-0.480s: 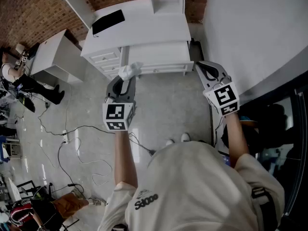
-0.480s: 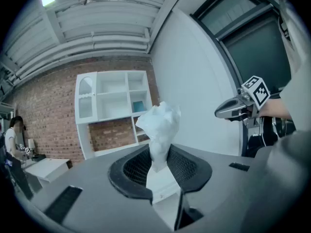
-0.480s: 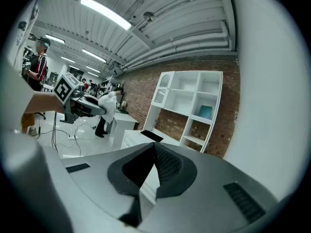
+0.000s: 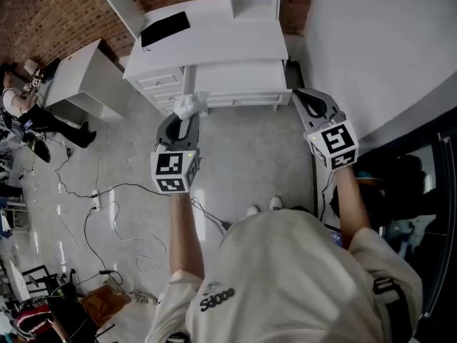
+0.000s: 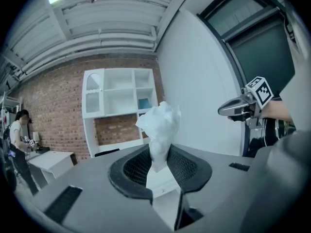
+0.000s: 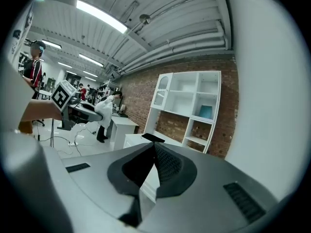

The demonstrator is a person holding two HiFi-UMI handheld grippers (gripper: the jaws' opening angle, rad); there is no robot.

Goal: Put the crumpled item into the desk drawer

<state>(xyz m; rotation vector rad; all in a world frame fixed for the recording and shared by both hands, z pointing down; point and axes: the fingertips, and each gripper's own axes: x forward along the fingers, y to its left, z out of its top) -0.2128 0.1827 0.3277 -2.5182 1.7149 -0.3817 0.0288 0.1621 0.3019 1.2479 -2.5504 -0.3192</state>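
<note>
Crumpled white paper wad (image 5: 159, 123) stands pinched between the left gripper (image 4: 186, 118) fingers, carried over the floor just short of the white desk (image 4: 214, 45). The right gripper (image 6: 154, 147), fingers together and empty, seems kept free to work the drawer (image 4: 235, 100).

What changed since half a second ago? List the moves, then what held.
Nothing clearly moved. The right gripper only drifted slightly toward the person's right in the head view. Nothing was taken hold of or let go. The left gripper still pinches the crumpled white item, short of the desk. The right gripper's jaws stay together, empty.
</note>
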